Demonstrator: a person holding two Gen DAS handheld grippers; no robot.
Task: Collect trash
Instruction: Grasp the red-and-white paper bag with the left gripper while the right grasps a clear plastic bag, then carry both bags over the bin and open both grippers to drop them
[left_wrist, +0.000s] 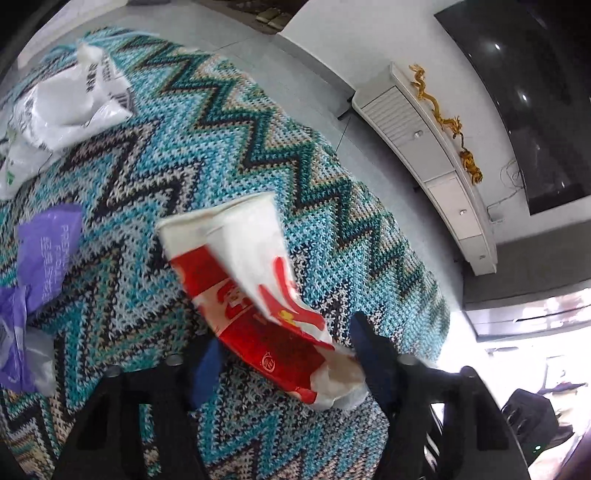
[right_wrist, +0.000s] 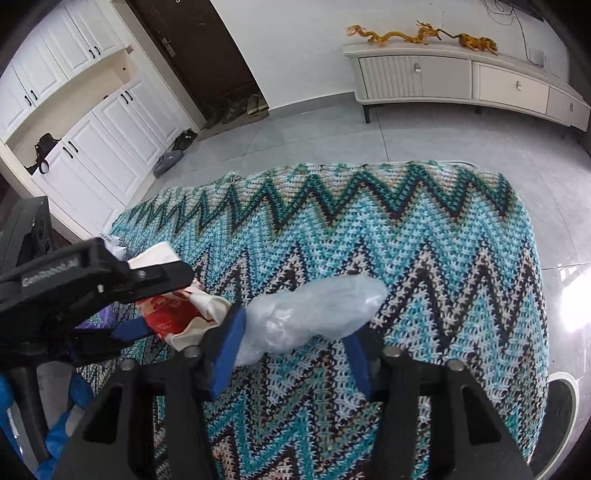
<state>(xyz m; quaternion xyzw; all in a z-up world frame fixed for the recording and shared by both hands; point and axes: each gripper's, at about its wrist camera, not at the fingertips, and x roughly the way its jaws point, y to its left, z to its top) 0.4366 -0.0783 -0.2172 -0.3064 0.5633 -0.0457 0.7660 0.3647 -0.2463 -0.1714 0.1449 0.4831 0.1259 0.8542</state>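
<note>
Your left gripper (left_wrist: 284, 365) has black plastic arms with triangular cut-outs, round silver bolt heads near the finger roots, and dark blue pads (left_wrist: 207, 369) lining its fingers. Your right gripper (right_wrist: 291, 354) matches it: black frame, silver bolts, blue pads (right_wrist: 227, 354) inside the fingers.

grey tiled floor (right_wrist: 332, 122), white cabinets (right_wrist: 92, 122), low sideboard (right_wrist: 461, 81).

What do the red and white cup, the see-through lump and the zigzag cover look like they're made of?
Red and white cup: probably coated paper; it is crushed flat with creased, matte walls and printed graphics.
See-through lump: thin plastic film, likely a bag; translucent, glossy and wrinkled.
Zigzag cover: knitted yarn, perhaps wool or acrylic; individual stitches show, soft and matte.
</note>
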